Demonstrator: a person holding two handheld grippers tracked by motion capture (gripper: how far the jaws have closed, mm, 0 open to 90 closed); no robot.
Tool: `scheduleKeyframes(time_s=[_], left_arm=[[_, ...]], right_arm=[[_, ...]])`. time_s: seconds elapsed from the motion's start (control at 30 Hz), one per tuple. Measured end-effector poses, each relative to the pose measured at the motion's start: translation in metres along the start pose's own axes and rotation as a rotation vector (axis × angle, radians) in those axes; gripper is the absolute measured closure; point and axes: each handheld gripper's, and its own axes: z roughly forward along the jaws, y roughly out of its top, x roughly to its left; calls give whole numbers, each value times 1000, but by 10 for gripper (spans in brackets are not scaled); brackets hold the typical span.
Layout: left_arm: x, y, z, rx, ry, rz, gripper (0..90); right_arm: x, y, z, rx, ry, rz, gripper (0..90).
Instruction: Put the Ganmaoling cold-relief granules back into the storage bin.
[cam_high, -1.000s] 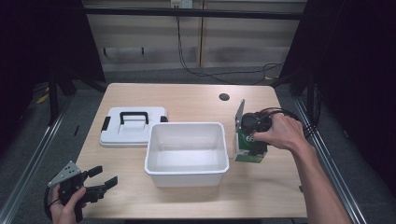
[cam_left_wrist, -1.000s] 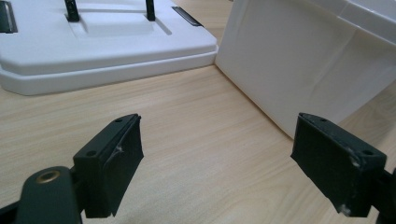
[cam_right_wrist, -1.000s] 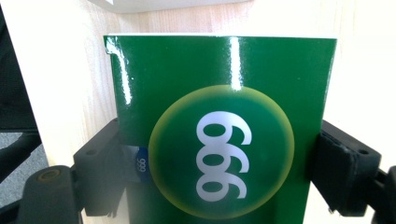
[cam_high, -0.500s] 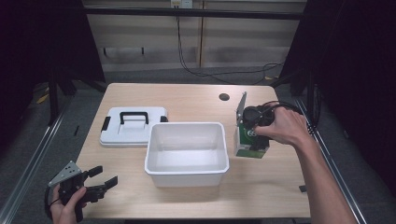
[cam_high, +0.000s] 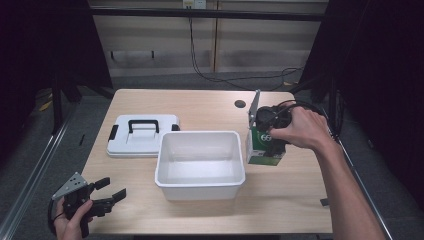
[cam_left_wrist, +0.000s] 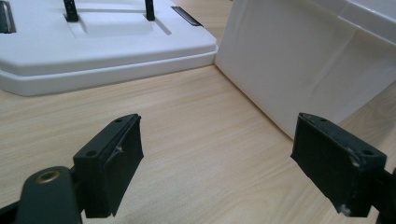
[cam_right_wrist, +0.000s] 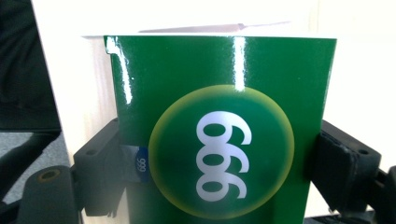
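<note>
My right gripper (cam_high: 266, 131) is closed on a green box (cam_high: 264, 150) that stands on the table (cam_high: 210, 107) just to the right of the white tub (cam_high: 200, 157); in the right gripper view the box (cam_right_wrist: 219, 126) sits squarely between my two black jaws, each pad pressed against one of its sides, its glossy face showing a yellow-ringed circle with white numerals; my right hand (cam_high: 300, 129) wraps the gripper from above, and the grey plate on top of it tilts up toward the far edge of the table. My left gripper (cam_high: 97, 197) is low at the near left corner of the table, held in my left hand (cam_high: 72, 220); its jaws stand wide apart with nothing between them; in the left gripper view only bare wood lies between the pads, with the tub's wall (cam_left_wrist: 299, 60) ahead to the right and the white lid (cam_left_wrist: 102, 42) ahead to the left. From the high view the lid (cam_high: 142, 135), with its black handle and clasps, lies flat just left of the tub, touching or nearly touching its corner; the tub looks bare inside.
</note>
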Motion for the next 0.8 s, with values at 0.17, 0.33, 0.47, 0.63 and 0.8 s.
scheduleKeyframes(time_s=[0.17, 0.33, 0.47, 0.63, 0.8], left_arm=[[0, 0, 0, -1, 0, -3, 159], [0, 0, 0, -1, -2, 3, 159], [0, 0, 0, -1, 0, 0, 159], [0, 0, 0, 0, -2, 1, 159], [0, 0, 0, -1, -1, -3, 159]], right_arm=[[-1, 4, -7, 8, -8, -7, 159], [1, 5, -16, 16, -7, -8, 159], [1, 5, -22, 21, -12, -8, 159], [1, 5, -32, 21, -17, -18, 159], [3, 10, -40, 14, -12, -17, 159]])
